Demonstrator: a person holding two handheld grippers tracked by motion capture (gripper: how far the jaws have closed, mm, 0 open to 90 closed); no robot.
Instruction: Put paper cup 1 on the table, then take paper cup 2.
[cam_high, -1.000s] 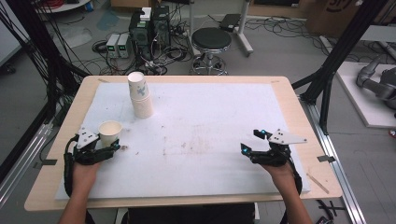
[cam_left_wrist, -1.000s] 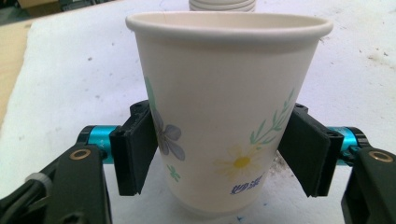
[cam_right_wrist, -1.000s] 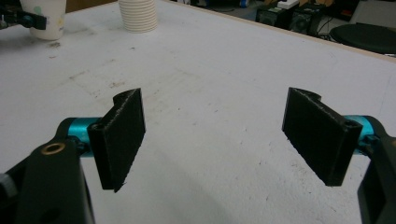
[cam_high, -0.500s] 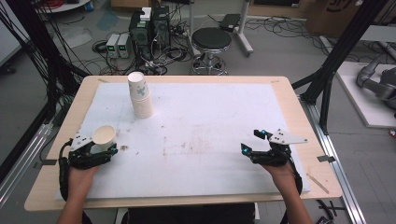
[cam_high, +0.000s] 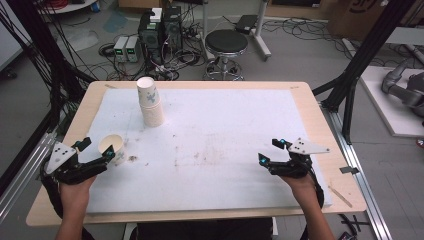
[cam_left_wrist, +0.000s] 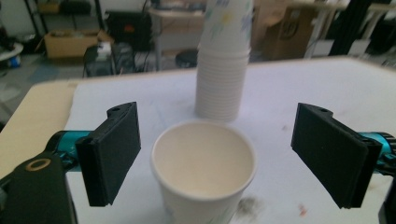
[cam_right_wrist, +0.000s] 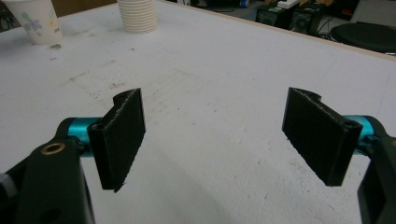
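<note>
My left hand-held gripper (cam_high: 95, 150) sits near the front left corner of the surface (cam_high: 310, 107), a pale wooden top overlaid with a scuffed white foam sheet (cam_high: 225, 130). Its two black padded jaws are spread wide, and between them stands a single small white paper cup with a faint flower print (cam_high: 112, 149), upright and mouth up. In the left gripper view the cup (cam_left_wrist: 204, 170) is centred between the jaws with clear gaps on both sides, so neither pad touches it; I have hold of nothing there. The cup looks empty, its inside a plain cream colour. A small dark smudge marks the sheet just beside its base.

Straight beyond the cup, farther toward the back of the surface, rises a tall stack of nested white paper cups (cam_high: 149, 101), mouth down on the sheet, the topmost one carrying the same flower print. In the left gripper view the stack (cam_left_wrist: 223, 65) stands well apart from the single cup, its ribbed rims piled one above another.

My right hand-held gripper (cam_high: 270, 151) rests over the front right part of the sheet, well away from both cups. Its jaws are also wide open, with only bare, lightly stained foam between them. From the right gripper view I see the single cup (cam_right_wrist: 36, 21) and the foot of the stack (cam_right_wrist: 137, 16) far across the sheet.
</note>
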